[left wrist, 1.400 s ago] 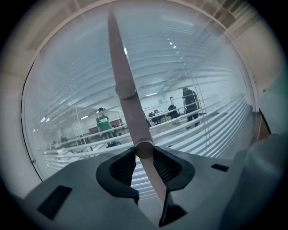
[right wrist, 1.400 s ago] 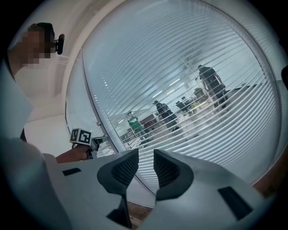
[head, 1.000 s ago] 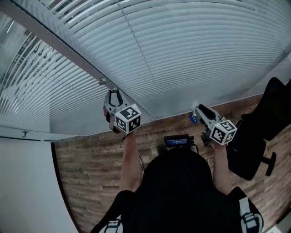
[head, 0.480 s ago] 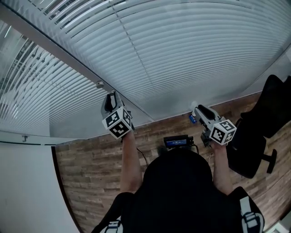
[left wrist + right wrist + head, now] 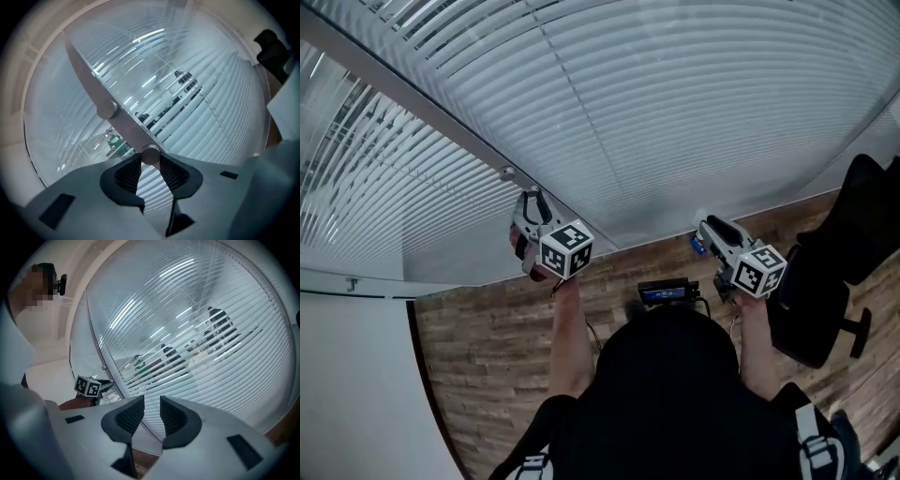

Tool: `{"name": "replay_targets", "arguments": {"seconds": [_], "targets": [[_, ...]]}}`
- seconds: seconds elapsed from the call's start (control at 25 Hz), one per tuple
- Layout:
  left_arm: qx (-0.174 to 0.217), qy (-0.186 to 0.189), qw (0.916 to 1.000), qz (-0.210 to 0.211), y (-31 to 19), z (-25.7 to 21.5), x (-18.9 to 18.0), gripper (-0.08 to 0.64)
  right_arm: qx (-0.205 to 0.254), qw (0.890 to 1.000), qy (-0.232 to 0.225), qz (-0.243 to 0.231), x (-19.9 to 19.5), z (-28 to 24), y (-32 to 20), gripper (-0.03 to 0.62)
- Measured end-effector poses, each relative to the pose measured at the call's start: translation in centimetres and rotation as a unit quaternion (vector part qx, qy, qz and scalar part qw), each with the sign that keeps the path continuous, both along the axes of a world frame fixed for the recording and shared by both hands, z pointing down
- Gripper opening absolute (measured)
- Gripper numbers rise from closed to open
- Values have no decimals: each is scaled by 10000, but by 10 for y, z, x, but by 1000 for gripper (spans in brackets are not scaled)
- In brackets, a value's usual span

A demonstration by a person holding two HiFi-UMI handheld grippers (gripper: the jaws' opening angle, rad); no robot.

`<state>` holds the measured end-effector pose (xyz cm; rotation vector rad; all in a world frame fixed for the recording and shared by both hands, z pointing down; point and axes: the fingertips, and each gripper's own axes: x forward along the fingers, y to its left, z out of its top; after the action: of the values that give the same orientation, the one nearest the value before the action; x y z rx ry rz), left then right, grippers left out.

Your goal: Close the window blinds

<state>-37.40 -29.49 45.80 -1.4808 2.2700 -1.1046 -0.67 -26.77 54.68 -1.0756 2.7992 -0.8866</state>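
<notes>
Blinds wand (image 5: 127,127) gripped by left gripper (image 5: 150,165), jaws just closing, right gripper (image 5: 152,411) open, forearms outstretched

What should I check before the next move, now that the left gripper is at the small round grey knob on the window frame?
1. Hold of the left gripper on the small round grey metal knob: jaws have just been closing and pinch it at their tips: ok.
2. Firmness of that pinch: cannot tell.
3. State of the right gripper: jaws apart, nothing between them: ok.
4. Closure of the white horizontal blind slats: gaps show the outside: not ok.
5. The second round knob, higher on the grey frame bar: untouched: ok.
</notes>
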Motion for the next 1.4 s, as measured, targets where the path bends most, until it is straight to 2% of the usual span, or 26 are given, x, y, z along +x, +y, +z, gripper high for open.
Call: {"name": "replay_targets", "arguments": {"seconds": [0.04,0.12,0.2,0.24,0.28,0.32,0.4,0.44,0.52,0.6,0.64,0.72,0.8,0.88,0.96,1.04,1.12,1.28,1.36,1.4], "targets": [[-43,-119,9999,-2,0,1,0,137,3,10000,-2,-9,0,0,0,106],[10,-24,10000,39,-1,1,0,137,5,10000,-8,-20,-1,1,0,106],[223,491,9984,147,-1,0,1,138,-3,10000,-13,-14,-1,1,1,106],[373,911,9949,217,0,0,2,138,-7,10000,-14,-2,-1,1,2,106],[544,1434,9878,274,1,0,2,138,-10,10000,-15,14,0,1,2,106],[732,2029,9760,302,2,0,3,140,-13,10000,-17,34,1,1,2,106],[1107,3120,9431,301,6,-2,0,156,-20,10000,-22,72,3,1,2,106],[1259,3486,9283,301,8,-3,-2,158,-27,10000,-21,85,4,3,3,106],[1463,3908,9082,327,8,-7,-5,158,-45,9999,-11,108,6,6,3,106],[1544,4098,8983,354,5,-9,-5,158,-57,9999,-4,125,9,8,4,106],[1539,4114,8977,358,4,-10,-5,156,-56,9999,-4,130,9,8,5,106],[1437,3939,9072,334,3,-10,-5,140,-48,9999,-1,134,9,7,5,106],[1261,3576,9249,294,2,-9,-5,138,-41,9999,2,137,8,6,4,106],[1036,3022,9473,248,2,-6,-4,137,-39,9999,4,137,7,6,4,106],[796,2302,9697,192,1,-4,-5,137,-47,9999,2,127,6,7,4,106],[570,1637,9848,145,-1,-3,-4,137,-52,9999,1,110,5,8,4,106],[391,1158,9925,96,-1,-2,-2,137,-53,9999,-3,97,5,9,3,106],[229,657,9976,50,-2,1,0,137,-51,10000,-16,64,4,10,3,106],[276,680,9973,87,-2,0,1,137,-51,10000,-19,52,4,10,3,106],[414,977,9943,142,-2,0,2,137,-50,10000,-20,48,4,9,3,106]]}}
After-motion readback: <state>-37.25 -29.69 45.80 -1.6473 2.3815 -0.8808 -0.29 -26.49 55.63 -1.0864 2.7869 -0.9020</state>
